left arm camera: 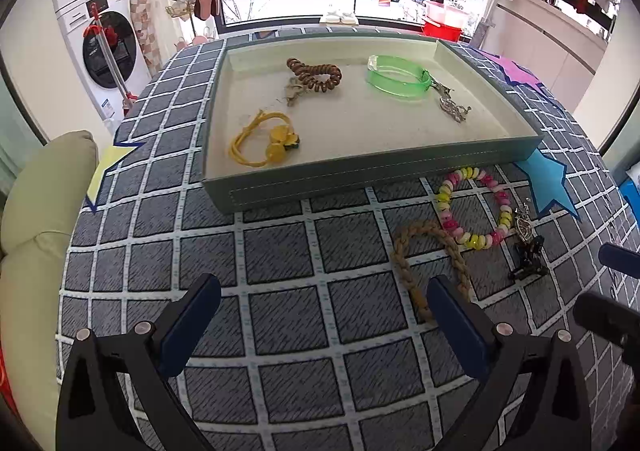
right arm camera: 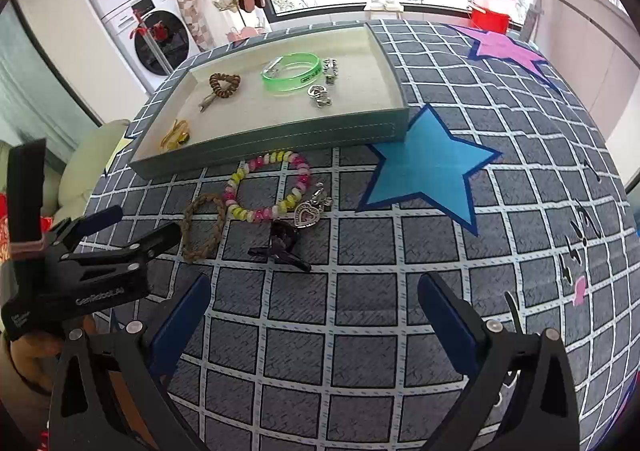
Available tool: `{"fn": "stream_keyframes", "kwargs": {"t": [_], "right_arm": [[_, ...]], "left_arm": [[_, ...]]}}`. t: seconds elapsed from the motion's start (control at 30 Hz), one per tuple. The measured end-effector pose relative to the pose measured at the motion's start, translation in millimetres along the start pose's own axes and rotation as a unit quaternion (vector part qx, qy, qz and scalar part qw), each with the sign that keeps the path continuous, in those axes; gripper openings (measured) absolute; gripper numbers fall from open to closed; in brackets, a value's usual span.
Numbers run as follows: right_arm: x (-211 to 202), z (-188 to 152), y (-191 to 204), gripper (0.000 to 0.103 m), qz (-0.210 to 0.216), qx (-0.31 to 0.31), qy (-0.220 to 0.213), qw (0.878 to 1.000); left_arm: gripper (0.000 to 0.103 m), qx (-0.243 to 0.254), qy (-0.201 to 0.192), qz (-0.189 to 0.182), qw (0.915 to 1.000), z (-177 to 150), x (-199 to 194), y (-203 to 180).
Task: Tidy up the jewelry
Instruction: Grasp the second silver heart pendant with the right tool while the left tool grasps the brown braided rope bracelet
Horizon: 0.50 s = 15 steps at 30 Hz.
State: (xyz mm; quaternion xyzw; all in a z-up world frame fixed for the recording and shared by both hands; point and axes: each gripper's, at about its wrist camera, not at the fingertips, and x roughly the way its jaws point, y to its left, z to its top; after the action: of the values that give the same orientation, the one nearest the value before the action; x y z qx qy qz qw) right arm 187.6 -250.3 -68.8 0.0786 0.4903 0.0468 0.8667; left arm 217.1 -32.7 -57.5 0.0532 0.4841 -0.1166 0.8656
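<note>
My right claw (right arm camera: 314, 315) hangs wide over the checked cloth of the worktop (right arm camera: 360, 351), gripping nothing; my left claw (left arm camera: 324, 315) is just as wide and just as empty.

Nearest to me, outside the tray, lie the pieces not yet put away: a braided tan loop (right arm camera: 202, 225) just ahead of the left claw, a small black clip (right arm camera: 282, 245), a silver heart charm (right arm camera: 308, 211) and the pink-and-yellow bead bracelet (right arm camera: 266, 187), which overlaps the braid at one edge.

Beyond them the grey tray (right arm camera: 280, 135) already holds a yellow cord piece (left arm camera: 260, 143), a brown coil bracelet (left arm camera: 316, 75), a green bangle (left arm camera: 396, 79) and silver clasps (left arm camera: 454, 107).

So I judge I'm between picks, about halfway through. Next calls for lowering onto one loose piece, likely the black clip with my right claw, pinching it clear of the heart charm, then carrying it over the tray's front wall.
</note>
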Motion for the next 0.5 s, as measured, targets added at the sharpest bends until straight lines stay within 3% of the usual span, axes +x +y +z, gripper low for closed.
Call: {"fn": "stream_keyframes", "kwargs": {"t": [0.13,0.2,0.33,0.4,0.5], "right_arm": [[5,1,3,0.101,-0.001,-0.006,-0.001,1.000],[8,1,4,0.094,-0.001,-0.010,-0.001,1.000],[11,5,0,0.092,-0.010,-0.005,-0.005,1.000],[10,12,-6,0.082,-0.008,0.009,-0.013,1.000],[10,23,-16,0.076,-0.010,0.033,-0.024,0.999]], "left_arm": [[0.103,0.008,0.004,0.006,0.9999,3,6,-3],[0.103,0.011,0.007,0.010,0.9999,3,9,-4],[0.103,0.011,0.008,0.013,0.9998,7,12,-4],[0.103,0.014,0.007,0.018,0.9997,7,12,-6],[0.103,0.018,0.006,0.020,0.9996,8,14,-8]]}}
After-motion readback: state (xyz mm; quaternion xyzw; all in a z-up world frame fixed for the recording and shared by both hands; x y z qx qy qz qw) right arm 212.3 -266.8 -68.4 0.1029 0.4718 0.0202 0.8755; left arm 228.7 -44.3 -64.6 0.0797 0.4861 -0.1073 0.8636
